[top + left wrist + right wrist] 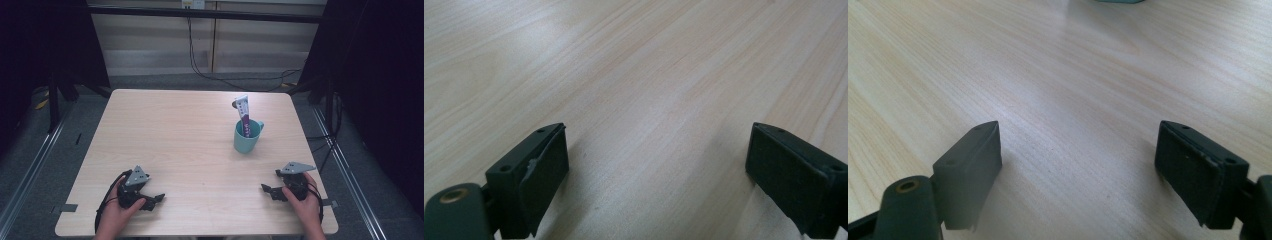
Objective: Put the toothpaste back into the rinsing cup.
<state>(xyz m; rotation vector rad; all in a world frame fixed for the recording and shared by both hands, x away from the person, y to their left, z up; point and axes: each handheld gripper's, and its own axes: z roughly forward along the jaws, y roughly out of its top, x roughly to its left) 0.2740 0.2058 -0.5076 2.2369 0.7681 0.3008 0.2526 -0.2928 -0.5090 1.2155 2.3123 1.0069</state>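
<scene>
Apart, left gripper (159, 199), right gripper (265, 189) (both agape)

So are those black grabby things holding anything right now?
No. The left gripper and right gripper both rest open on the pale wooden table, nothing between their fingers. The teal mug with its tube stands untouched.
</scene>
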